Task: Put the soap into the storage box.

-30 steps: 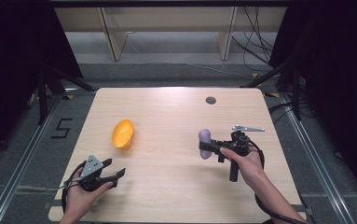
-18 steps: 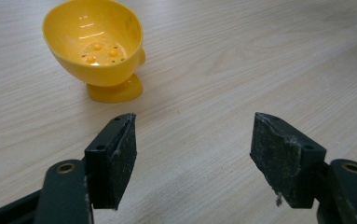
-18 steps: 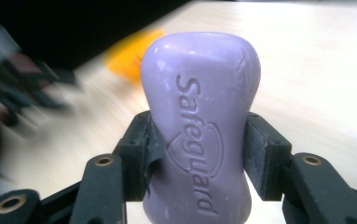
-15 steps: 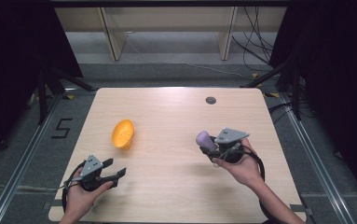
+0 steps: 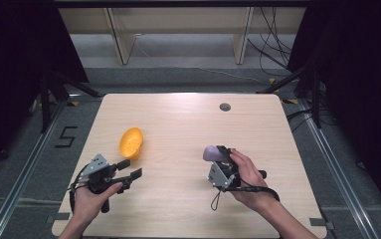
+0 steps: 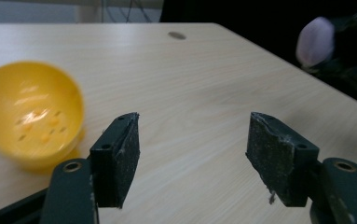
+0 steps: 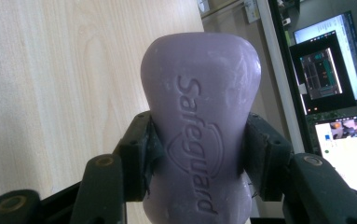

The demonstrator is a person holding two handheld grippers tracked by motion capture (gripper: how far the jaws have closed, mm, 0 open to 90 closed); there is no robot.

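Observation:
A yellow bowl lies tilted on its side on the wooden table, its inside with small holes facing my left gripper. My left gripper is held just in front of the bowl and to its right. Its jaws stand open with only bare table between them, and they have just been closing a little. My right gripper is shut on a purple bar of soap. The pads press on both sides of the soap, stamped "Safeguard". The soap also shows far off, blurred.
A dark round plug sits in the table near its far edge. Wooden shelf legs stand beyond the table. Screens glow past the table's edge in the right gripper view. Bare wood lies between the two hands.
The right hand has rolled over with the soap, swinging the gripper's body underneath and nearer the front edge. The left gripper has risen slightly toward the bowl.

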